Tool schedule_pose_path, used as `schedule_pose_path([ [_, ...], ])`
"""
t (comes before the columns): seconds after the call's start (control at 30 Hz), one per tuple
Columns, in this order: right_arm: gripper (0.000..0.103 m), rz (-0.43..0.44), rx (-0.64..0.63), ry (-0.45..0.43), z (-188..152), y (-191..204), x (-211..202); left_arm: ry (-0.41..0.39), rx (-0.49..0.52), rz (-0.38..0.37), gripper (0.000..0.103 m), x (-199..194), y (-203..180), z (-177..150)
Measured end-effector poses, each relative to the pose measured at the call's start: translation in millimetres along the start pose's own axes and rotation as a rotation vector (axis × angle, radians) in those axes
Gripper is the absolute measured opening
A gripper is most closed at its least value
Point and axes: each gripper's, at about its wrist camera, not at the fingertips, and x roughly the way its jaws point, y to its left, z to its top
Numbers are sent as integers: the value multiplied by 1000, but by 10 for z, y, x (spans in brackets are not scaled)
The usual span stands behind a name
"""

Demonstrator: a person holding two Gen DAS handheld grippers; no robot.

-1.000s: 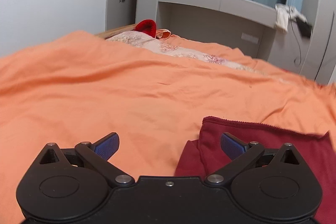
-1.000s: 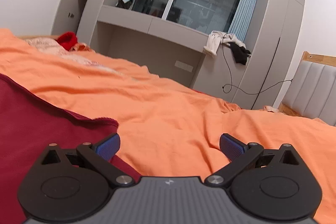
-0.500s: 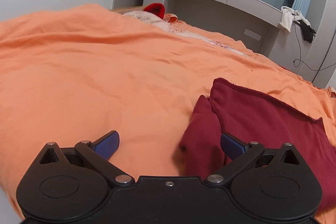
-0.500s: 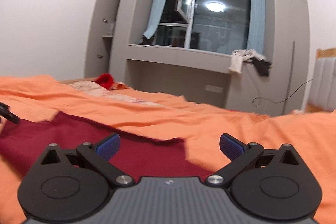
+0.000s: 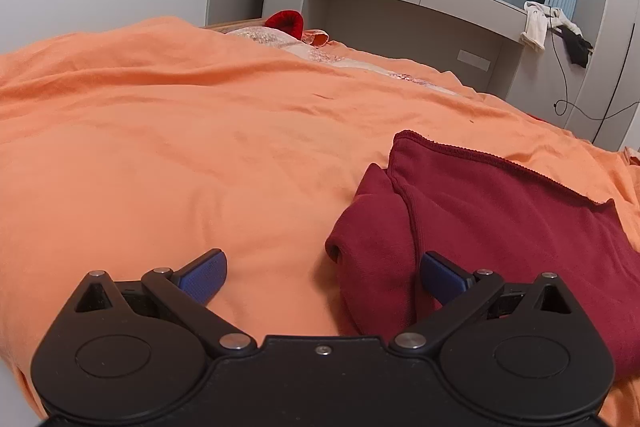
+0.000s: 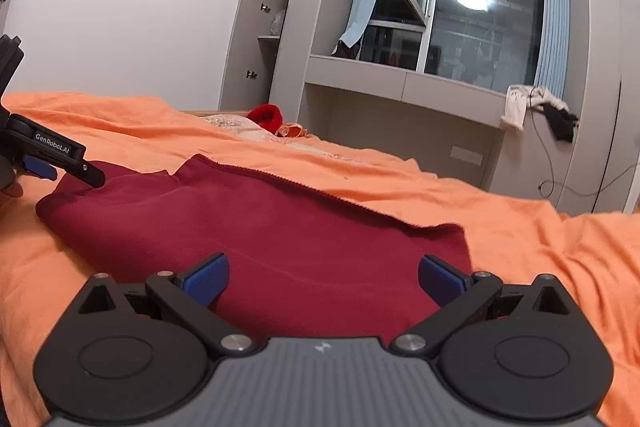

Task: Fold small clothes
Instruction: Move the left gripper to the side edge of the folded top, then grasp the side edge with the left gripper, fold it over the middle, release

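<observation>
A dark red garment (image 5: pixel 500 223) lies flat on the orange bedspread (image 5: pixel 180 147), with a short sleeve (image 5: pixel 372 251) sticking out at its left side. My left gripper (image 5: pixel 323 277) is open, and the sleeve lies between its blue pads. In the right wrist view the same red garment (image 6: pixel 280 227) spreads across the middle. My right gripper (image 6: pixel 323 277) stands open above its near edge, holding nothing. The left gripper (image 6: pixel 60 163) shows at the far left of that view, at the garment's left end.
A red item (image 5: pixel 286 21) and a patterned cloth (image 5: pixel 276 39) lie at the bed's far end. Grey built-in cupboards (image 6: pixel 264 27), a window ledge (image 6: pixel 400 83) with draped clothes (image 6: pixel 520 103) and a hanging cable (image 6: pixel 552 163) stand beyond the bed.
The left gripper has drawn back a little from the sleeve. The right gripper has swung left and now faces the middle of the red garment. Both stay open.
</observation>
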Motion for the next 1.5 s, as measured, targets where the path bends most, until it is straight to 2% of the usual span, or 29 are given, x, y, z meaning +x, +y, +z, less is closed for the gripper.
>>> schedule_pose_path([
  [0.53,103,-5,-16,69,-148,103,135,-2,15,4,103,-2,-32,-28],
  [0.63,103,-6,-16,69,-151,99,134,-8,23,-25,103,5,-42,-22],
  [0.77,103,-5,-17,69,-152,95,135,2,15,-119,102,52,-40,4],
  [0.9,103,-5,-17,69,-152,94,135,16,22,-110,102,102,-90,-2],
  [1.0,103,-5,-17,69,-153,94,135,16,37,-110,90,108,-144,-8],
  [1.03,103,-4,-16,70,-154,92,136,12,38,-110,82,103,-155,-14],
  [1.1,103,-1,-13,72,-158,83,127,5,35,-113,73,84,-171,-18],
  [1.17,103,2,-8,73,-153,65,118,0,31,-138,51,65,-188,-9],
  [1.4,103,4,-5,74,-158,58,113,22,9,-133,45,103,-215,-3],
  [1.47,103,4,-5,75,-158,59,115,23,2,-142,29,89,-220,1],
  [1.5,103,5,-3,76,-158,54,114,26,-1,-144,27,82,-227,12],
])
